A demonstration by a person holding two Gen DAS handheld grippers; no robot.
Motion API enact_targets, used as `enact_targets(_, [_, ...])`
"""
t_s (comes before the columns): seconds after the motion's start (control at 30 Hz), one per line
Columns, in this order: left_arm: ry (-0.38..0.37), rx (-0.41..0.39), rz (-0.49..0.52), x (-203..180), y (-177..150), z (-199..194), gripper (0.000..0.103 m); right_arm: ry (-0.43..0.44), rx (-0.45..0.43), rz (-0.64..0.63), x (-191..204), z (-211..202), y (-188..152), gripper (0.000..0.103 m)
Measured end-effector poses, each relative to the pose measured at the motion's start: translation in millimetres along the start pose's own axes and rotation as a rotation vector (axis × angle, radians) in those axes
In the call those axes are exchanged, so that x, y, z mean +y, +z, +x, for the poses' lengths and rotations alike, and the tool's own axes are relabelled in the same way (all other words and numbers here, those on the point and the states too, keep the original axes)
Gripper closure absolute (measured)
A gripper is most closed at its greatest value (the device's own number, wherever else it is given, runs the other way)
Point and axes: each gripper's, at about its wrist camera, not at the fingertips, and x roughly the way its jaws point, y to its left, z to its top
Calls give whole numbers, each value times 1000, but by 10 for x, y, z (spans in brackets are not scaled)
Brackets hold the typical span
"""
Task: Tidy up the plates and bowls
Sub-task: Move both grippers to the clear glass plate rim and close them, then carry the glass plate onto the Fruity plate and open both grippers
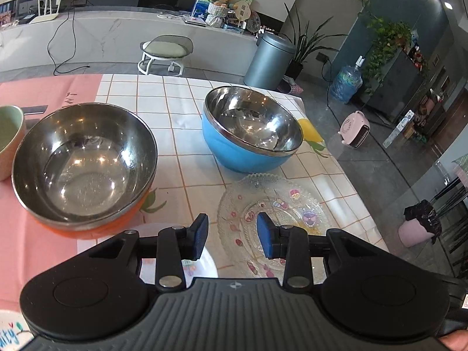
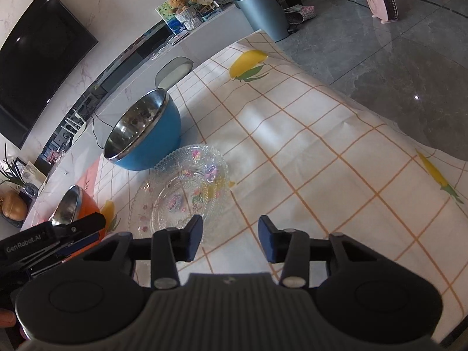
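An orange bowl (image 1: 84, 169) with a steel inside stands at the left, and a blue steel-lined bowl (image 1: 251, 128) stands further back. In front of the blue bowl lies a clear glass plate (image 1: 280, 213) with cartoon prints. My left gripper (image 1: 232, 237) is open above the plate's near left rim, with nothing pressed between the pads. A white plate (image 1: 206, 263) shows partly under it. My right gripper (image 2: 231, 239) is open over bare tablecloth, just right of the glass plate (image 2: 187, 190). The blue bowl (image 2: 146, 134), the orange bowl (image 2: 77, 204) and the left gripper (image 2: 98, 229) lie to its left.
A pale green bowl (image 1: 8, 137) sits at the far left edge. The checked tablecloth (image 2: 307, 146) ends at the table's right edge, with grey floor beyond. A stool (image 1: 165, 54), a grey bin (image 1: 269, 61) and a pink heater (image 1: 355, 128) stand on the floor.
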Motion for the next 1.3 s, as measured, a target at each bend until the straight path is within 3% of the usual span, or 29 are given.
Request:
enact_targets(0.23, [-1, 53, 11, 66, 17, 235, 63, 14, -20, 49, -41, 171, 69, 66])
enact_targets(0.33, [-10, 69, 4, 75, 15, 292, 68, 29, -25, 53, -27, 216, 87, 68])
enact_targets(0.47, [-14, 94, -9, 103, 15, 364, 78, 38, -26, 61, -21, 276, 94, 81])
enact_targets(0.73, [-24, 84, -27, 135, 52, 404, 86, 62, -52, 86, -48, 360, 129, 87])
enact_targets(0.8, [-26, 78, -34, 147, 51, 396, 87, 57, -54, 82, -44, 380, 125, 96])
enact_targets(1.3, [-29, 79, -49, 90, -145, 33, 94, 55, 4, 136, -113, 203, 12, 96])
